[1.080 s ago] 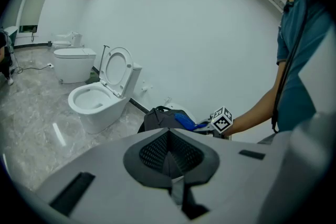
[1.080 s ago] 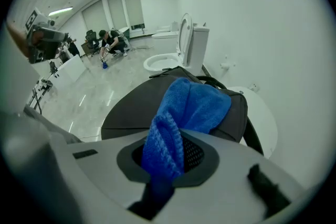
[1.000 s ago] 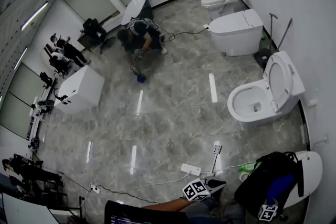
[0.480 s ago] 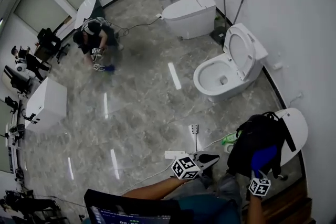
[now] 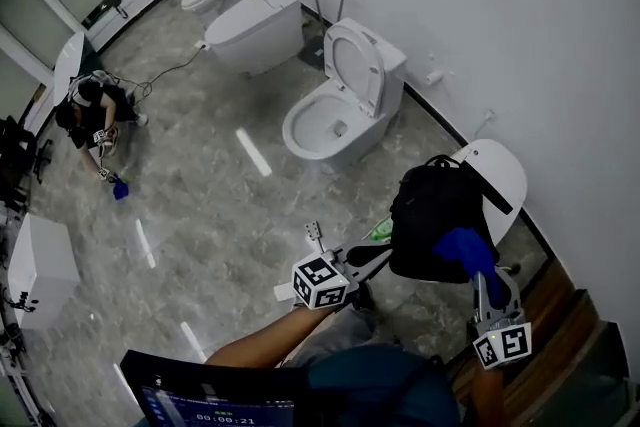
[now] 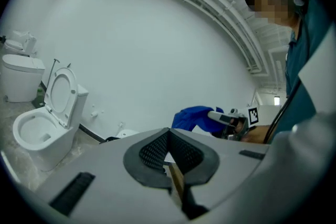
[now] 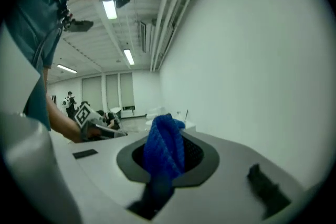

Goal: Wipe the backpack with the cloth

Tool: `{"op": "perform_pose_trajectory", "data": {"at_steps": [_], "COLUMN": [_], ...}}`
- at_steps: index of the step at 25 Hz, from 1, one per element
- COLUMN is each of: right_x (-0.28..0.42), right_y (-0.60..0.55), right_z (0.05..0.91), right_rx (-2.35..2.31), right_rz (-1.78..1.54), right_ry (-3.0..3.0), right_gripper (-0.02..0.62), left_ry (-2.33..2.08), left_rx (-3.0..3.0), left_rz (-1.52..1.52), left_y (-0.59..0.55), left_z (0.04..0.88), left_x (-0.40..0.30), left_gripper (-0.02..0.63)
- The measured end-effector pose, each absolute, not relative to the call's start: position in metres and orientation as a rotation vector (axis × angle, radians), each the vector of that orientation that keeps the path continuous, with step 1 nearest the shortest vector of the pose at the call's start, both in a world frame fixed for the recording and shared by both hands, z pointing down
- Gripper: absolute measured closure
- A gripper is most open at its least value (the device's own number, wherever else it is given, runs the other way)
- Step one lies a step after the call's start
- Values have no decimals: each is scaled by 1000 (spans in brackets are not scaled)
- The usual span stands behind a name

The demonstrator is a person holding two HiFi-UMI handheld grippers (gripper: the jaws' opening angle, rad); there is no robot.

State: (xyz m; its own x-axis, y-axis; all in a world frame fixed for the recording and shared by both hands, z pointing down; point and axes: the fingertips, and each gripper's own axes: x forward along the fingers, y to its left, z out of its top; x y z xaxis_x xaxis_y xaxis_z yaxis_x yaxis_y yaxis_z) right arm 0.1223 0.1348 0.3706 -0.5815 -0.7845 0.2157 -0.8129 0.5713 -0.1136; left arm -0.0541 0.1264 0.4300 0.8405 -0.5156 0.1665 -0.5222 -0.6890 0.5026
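Grey marble floor (image 5: 230, 205) filled the head view, with a plain white wall (image 5: 520, 35) running down the right. Along that wall stood a closed toilet (image 5: 255, 25) and, nearer, an open toilet (image 5: 335, 120) with its seat up. Far off on the left, a person (image 5: 90, 110) crouched low over the floor.

Closer in sat the black backpack (image 5: 435, 215), upright on a white lid (image 5: 505, 170) right against the wall, just ahead of the right arm.

The right tool (image 5: 483, 277) pointed up at the backpack's lower right side, and its own view showed the jaws clamped firmly on the blue cloth (image 7: 165, 152), which bunched up above them. From the head view the cloth overlapped the backpack's lower edge, but actual contact could not be confirmed.

The left tool (image 5: 385, 253) hung just left of the backpack, near it but apart. Its own view showed the jaws pressed together with nothing between them.

A small green bottle (image 5: 380, 232) lay on the floor by the backpack's lower left corner.
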Motion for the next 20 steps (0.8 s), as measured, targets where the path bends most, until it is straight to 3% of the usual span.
{"op": "perform_pose_trajectory", "data": {"at_steps": [9, 20], "right_x": [175, 179], "right_y": [265, 454], "right_z": [216, 165], "right_rx": [1688, 1706], "right_rz": [21, -60], "right_ry": [-2804, -2859], "right_gripper": [553, 552], "left_ry": [-538, -738], "left_rx": [2660, 2815], "left_rz": [-6, -43], "left_y": [210, 384], "left_z": [347, 266], "left_x": [12, -21], "left_gripper": [603, 603]}}
